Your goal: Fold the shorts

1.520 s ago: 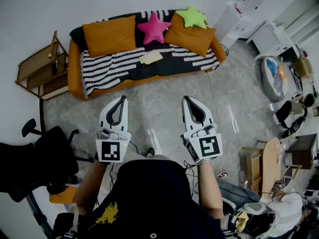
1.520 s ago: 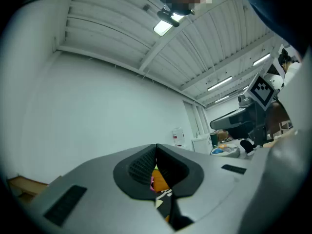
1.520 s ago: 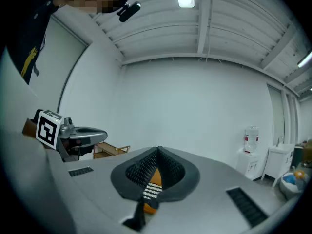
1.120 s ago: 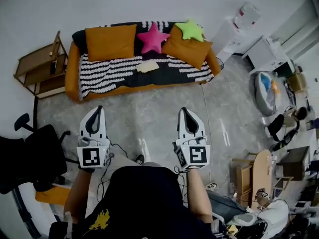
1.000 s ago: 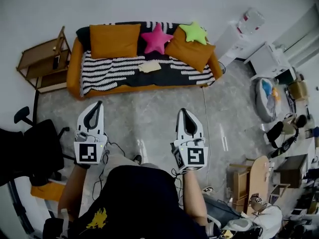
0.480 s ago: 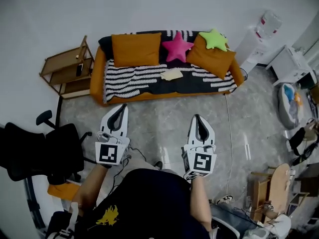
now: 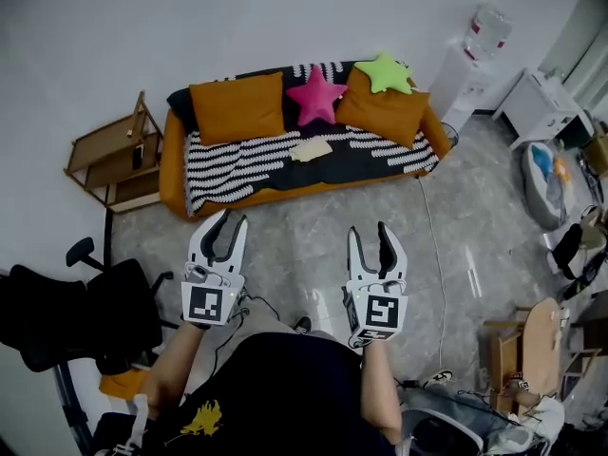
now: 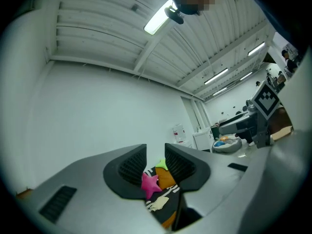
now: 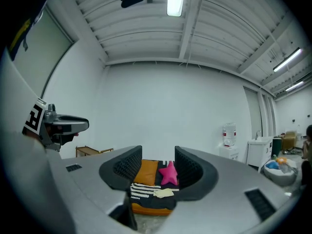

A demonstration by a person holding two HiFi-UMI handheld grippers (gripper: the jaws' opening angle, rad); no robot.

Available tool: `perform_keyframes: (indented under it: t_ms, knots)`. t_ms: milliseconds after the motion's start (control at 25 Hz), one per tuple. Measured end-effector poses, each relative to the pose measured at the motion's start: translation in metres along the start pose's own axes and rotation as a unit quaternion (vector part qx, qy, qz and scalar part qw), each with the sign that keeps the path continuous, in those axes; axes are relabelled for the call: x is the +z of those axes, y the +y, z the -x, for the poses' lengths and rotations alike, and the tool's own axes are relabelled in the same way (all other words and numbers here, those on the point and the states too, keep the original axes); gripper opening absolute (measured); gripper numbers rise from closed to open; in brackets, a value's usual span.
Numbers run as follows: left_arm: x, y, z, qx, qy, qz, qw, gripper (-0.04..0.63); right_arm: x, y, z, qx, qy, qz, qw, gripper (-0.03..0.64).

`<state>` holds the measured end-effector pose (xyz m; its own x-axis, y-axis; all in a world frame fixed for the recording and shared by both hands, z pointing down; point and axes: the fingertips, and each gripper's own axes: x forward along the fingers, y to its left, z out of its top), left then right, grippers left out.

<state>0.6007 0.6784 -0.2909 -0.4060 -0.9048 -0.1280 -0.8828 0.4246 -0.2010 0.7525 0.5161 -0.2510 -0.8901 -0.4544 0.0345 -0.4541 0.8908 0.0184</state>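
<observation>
So, shorts (image 7: 311, 149) sit on the sofa (image 7: 172, 169), upper centre.
Left gripper (image 7: 228, 218), right gripper (image 7: 370, 230): fingers have just been opening, nothing between them.

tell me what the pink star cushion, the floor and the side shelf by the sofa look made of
The pink star-shaped cushion looks like soft matte fabric, perhaps plush, judging by its puffy rounded points. The grey floor is probably polished stone or tile, given the mottled veining and light glints. The brown side shelf seems to be matte wood or wood-look board, though the grain is too small to confirm.
</observation>
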Motion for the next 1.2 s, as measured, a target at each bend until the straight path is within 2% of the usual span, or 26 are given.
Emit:
perform_keyframes:
  t_ms: [160, 240, 320, 360, 520, 640, 840, 960, 1120, 1160, 1200]
  knots:
    - [0.002, -0.012, -0.007, -0.013, -0.001, -0.014, 0.9998, 0.307, -0.004, -0.009, 0.001, 0.003, 0.005, -0.009, 1.000, 0.270]
    - [-0.001, -0.017, -0.011, -0.019, 0.006, -0.020, 0.9996, 0.385, -0.007, -0.012, 0.001, 0.006, 0.009, -0.014, 1.000, 0.333]
    - [-0.005, -0.020, -0.016, -0.020, 0.020, -0.020, 0.9994, 0.442, -0.010, -0.014, 0.000, 0.006, 0.014, -0.017, 1.000, 0.557]
    - [-0.007, -0.020, -0.018, -0.019, 0.028, -0.016, 0.9993, 0.456, -0.012, -0.014, 0.000, 0.005, 0.018, -0.014, 1.000, 0.592]
    - [-0.005, -0.016, -0.017, -0.003, 0.047, -0.011, 0.9988, 0.463, -0.018, -0.014, 0.000, 0.017, 0.034, -0.005, 0.999, 0.598]
    - [-0.013, 0.003, -0.012, 0.019, 0.054, -0.006, 0.9983, 0.462, -0.028, -0.010, -0.013, 0.024, 0.048, -0.009, 0.999, 0.598]
    - [-0.058, 0.035, -0.024, 0.029, 0.096, -0.005, 0.9950, 0.460, -0.052, -0.001, -0.039, 0.029, 0.094, -0.006, 0.995, 0.597]
    - [-0.079, 0.058, -0.051, 0.031, 0.097, 0.007, 0.9948, 0.460, -0.066, 0.001, -0.070, 0.029, 0.122, 0.000, 0.992, 0.595]
    - [-0.113, 0.097, -0.100, -0.002, 0.098, -0.037, 0.9945, 0.460, -0.082, 0.000, -0.134, 0.015, 0.145, 0.002, 0.989, 0.586]
    - [-0.121, 0.113, -0.112, -0.001, 0.095, -0.022, 0.9952, 0.460, -0.088, 0.005, -0.155, 0.014, 0.148, -0.010, 0.989, 0.581]
    - [-0.128, 0.134, -0.122, 0.011, 0.089, 0.011, 0.9959, 0.460, -0.094, 0.014, -0.178, 0.017, 0.151, -0.022, 0.988, 0.578]
